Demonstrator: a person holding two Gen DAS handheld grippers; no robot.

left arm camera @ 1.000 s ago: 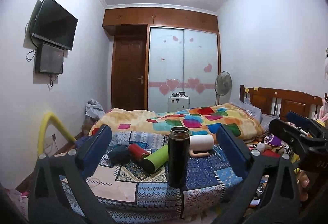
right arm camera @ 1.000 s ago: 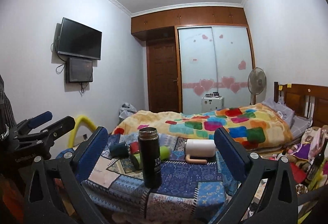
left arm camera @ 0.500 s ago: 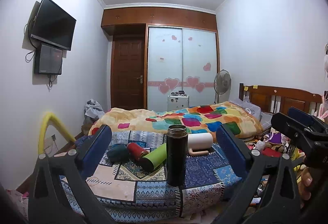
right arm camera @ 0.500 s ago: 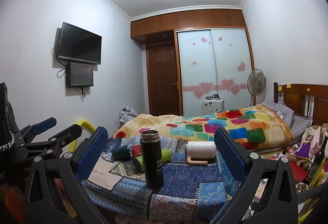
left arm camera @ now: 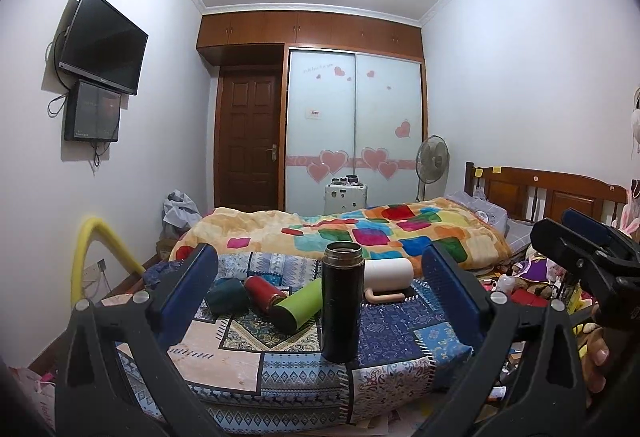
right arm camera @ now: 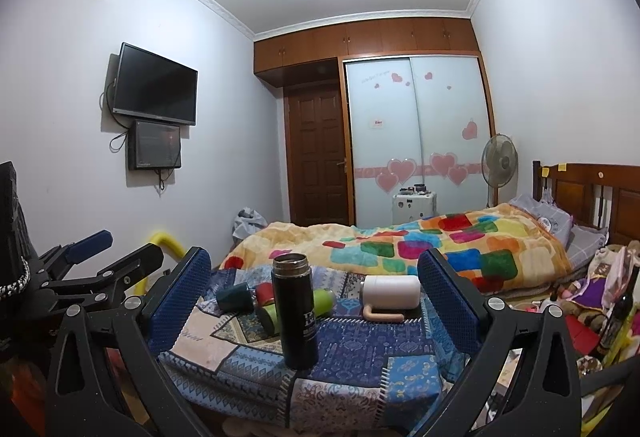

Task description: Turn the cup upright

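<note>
A black flask (left arm camera: 341, 301) stands upright on the patchwork cloth (left arm camera: 400, 329); it also shows in the right wrist view (right arm camera: 297, 311). Behind it lie a green cup (left arm camera: 298, 304), a red cup (left arm camera: 264, 289), a dark teal cup (left arm camera: 227, 295) and a white mug with a handle (left arm camera: 386, 277), all on their sides. My left gripper (left arm camera: 320, 301) is open and empty, short of the flask. My right gripper (right arm camera: 314, 301) is open and empty, also held back from the cloth. Each gripper shows at the edge of the other's view.
A bed with a colourful quilt (left arm camera: 380, 233) lies behind the cloth. Cluttered toys and bottles (right arm camera: 600, 297) sit at the right. A yellow tube (left arm camera: 92, 249) stands at the left wall. A fan (right arm camera: 499, 161) and wardrobe (right arm camera: 416, 141) are at the back.
Both grippers have risen and tilted up a little, so the cloth and cups sit lower in both views. The cups have not moved. Both grippers stay open.
</note>
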